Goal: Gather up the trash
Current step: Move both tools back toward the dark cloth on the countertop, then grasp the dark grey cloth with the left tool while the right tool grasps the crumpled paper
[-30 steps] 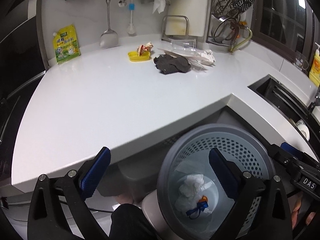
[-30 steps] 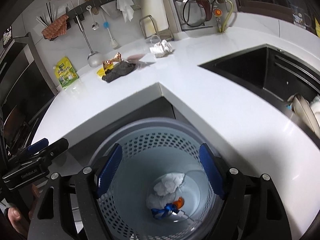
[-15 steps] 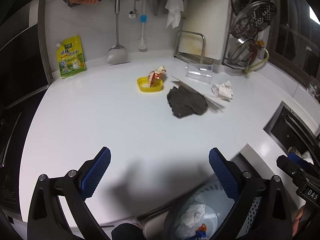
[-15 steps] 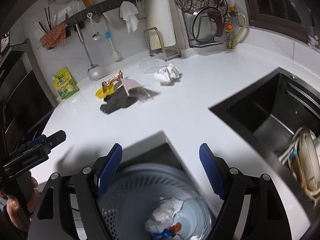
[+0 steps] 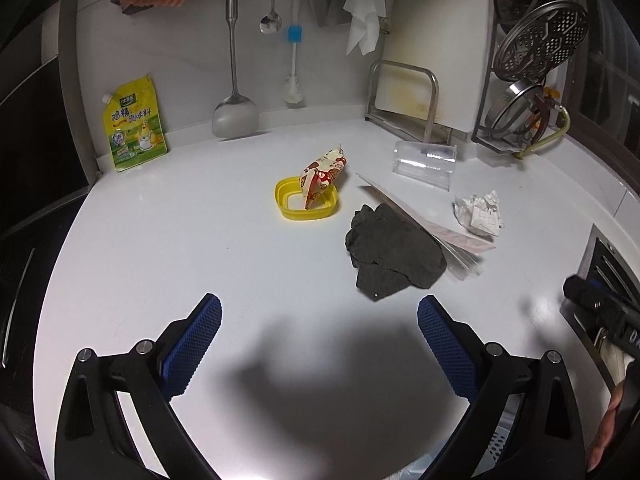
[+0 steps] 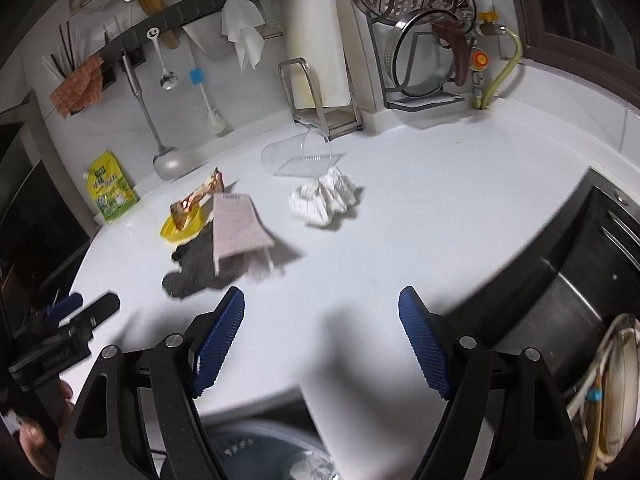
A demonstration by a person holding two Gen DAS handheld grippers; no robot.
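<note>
On the counter (image 5: 160, 260), the clear cup (image 5: 424, 162) lies sideways.

The perforated bin (image 6: 260, 450) is cut off by the bottom edge, the worktop (image 6: 400, 240) hiding most of it. The dark cloth (image 6: 192, 268) looks motion-blurred.

Black tool (image 5: 319, 334) frames, blue textured pads (image 6: 218, 336), silver screws.

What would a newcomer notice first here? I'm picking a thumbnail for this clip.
The litter at mid-counter: a dark crumpled rag beside a yellow lid with a red-patterned wrapper resting in it, and a crumpled white paper beyond. Both open blue-padded tools, left tool and right tool, frame the foreground.
</note>
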